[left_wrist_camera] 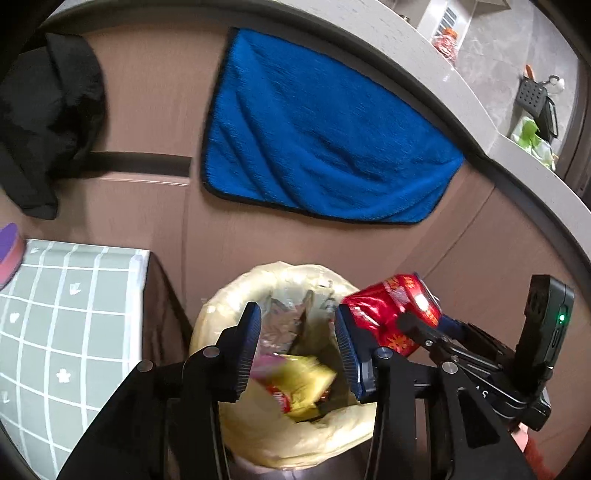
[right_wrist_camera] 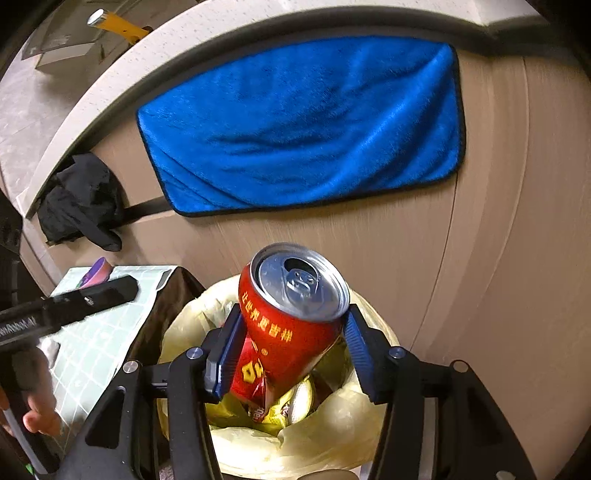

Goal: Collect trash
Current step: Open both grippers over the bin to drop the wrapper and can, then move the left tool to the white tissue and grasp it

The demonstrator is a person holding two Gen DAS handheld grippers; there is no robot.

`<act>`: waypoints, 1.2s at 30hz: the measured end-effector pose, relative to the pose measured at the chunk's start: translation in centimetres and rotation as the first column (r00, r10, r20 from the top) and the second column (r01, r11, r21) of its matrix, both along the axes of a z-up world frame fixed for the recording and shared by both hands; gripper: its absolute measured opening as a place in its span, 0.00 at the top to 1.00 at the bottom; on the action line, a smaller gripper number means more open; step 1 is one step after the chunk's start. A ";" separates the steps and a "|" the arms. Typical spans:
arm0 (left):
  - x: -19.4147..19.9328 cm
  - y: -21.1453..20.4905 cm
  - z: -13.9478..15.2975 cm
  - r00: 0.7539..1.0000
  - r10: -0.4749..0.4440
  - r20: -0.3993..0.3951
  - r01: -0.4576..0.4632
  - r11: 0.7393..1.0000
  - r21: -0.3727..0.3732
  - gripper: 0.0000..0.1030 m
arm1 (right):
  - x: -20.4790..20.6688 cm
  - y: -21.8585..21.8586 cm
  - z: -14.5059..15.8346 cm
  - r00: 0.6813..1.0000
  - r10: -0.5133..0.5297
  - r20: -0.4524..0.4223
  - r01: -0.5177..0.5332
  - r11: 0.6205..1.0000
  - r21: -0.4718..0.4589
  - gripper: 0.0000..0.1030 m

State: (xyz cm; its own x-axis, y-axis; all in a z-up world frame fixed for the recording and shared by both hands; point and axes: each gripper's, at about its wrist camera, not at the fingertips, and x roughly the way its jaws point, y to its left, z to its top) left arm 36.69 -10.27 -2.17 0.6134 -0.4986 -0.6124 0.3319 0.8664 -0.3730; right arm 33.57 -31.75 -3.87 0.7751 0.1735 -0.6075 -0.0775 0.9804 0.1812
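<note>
A: Your right gripper (right_wrist_camera: 291,350) is clamped on the can (right_wrist_camera: 291,317), pads on both sides of the crushed red body, silver top tilted up toward the camera.

B: And where's the can?

A: Right over the bin (right_wrist_camera: 258,446), above the yellow liner's mouth. A yellow wrapper (right_wrist_camera: 295,402) lies inside under it.

B: Left gripper (left_wrist_camera: 297,350)?

A: Yours is spread wide, holding nothing, also over the bin. Wrapper (left_wrist_camera: 299,387) shows between its fingers, blurred. The can (left_wrist_camera: 395,314) sits just right of your right-hand pad (left_wrist_camera: 349,354).

B: Around it?

A: Table (left_wrist_camera: 74,314) with a grid cloth just left of the bin. Brown cabinet (left_wrist_camera: 369,251) behind, blue towel (left_wrist_camera: 317,136) hanging on it, black cloth (left_wrist_camera: 48,125) further left, pale counter (left_wrist_camera: 369,33) on top.
</note>
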 end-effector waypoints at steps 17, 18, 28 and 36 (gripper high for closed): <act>-4.2 10.1 0.5 0.985 0.174 0.012 -0.174 0.984 0.046 0.59 | -0.4 2.8 0.2 0.997 0.038 -0.068 -0.040 0.999 -0.034 0.44; -4.5 10.6 0.5 0.983 0.180 0.017 -0.181 0.982 0.048 0.59 | -0.6 3.1 0.4 0.997 0.041 -0.063 -0.044 0.998 -0.041 0.44; -9.1 18.5 0.5 0.934 0.341 0.109 -0.353 0.927 0.129 0.59 | -2.8 7.2 3.2 0.994 0.099 0.050 -0.096 0.994 -0.055 0.50; -12.6 28.1 -2.3 0.825 0.559 0.079 -0.565 0.814 0.134 0.59 | -2.8 13.3 4.3 0.969 0.238 0.068 -0.235 0.971 -0.049 0.50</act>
